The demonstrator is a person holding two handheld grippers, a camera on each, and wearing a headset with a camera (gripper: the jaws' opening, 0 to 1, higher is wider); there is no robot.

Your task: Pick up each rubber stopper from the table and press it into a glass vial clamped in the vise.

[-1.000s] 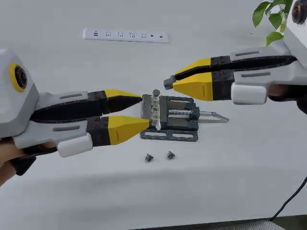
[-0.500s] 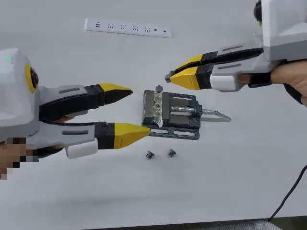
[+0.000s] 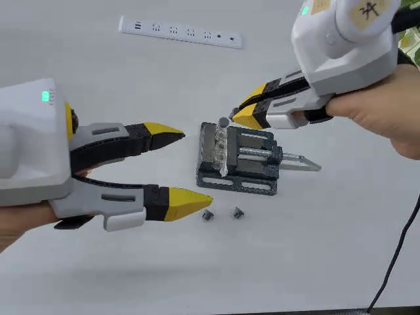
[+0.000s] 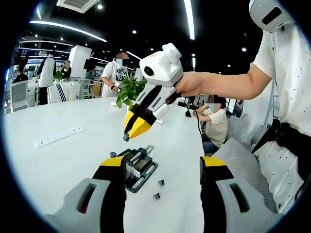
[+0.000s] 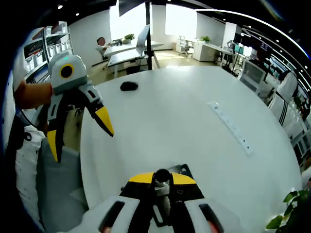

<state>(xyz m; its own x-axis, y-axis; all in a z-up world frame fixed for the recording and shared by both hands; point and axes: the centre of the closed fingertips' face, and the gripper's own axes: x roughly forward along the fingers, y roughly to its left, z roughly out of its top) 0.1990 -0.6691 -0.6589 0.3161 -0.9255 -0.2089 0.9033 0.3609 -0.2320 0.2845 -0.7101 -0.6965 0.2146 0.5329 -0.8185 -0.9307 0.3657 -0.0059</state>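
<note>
The right gripper (image 3: 236, 115) has its fingers closed on a held stopper (image 5: 162, 175), up and to the right of the centre in the head view. The vials (image 3: 222, 146) are clamped in the vise (image 3: 252, 172) as a row running from top to bottom of that view. The held stopper hangs just above and to the right of the row's upper end. There a seated stopper (image 3: 224, 122) seems already in place (so the free mouths lie down and left of the fingers). This gripper is much the nearer to the vise.

The left gripper (image 3: 194, 165) comes in from the left with its fingers spread wide and nothing between them. Its lower finger ends just left of the loose stoppers (image 3: 207, 215), which lie on the tabletop (image 3: 328, 249) below the vise.

Counted:
- Stoppers: four, being one held, one seated and two loose.
- Vise: one.
- Power strip (image 3: 180, 33): one, at the top of the frame.
- Vials: a short row, too small to number.
</note>
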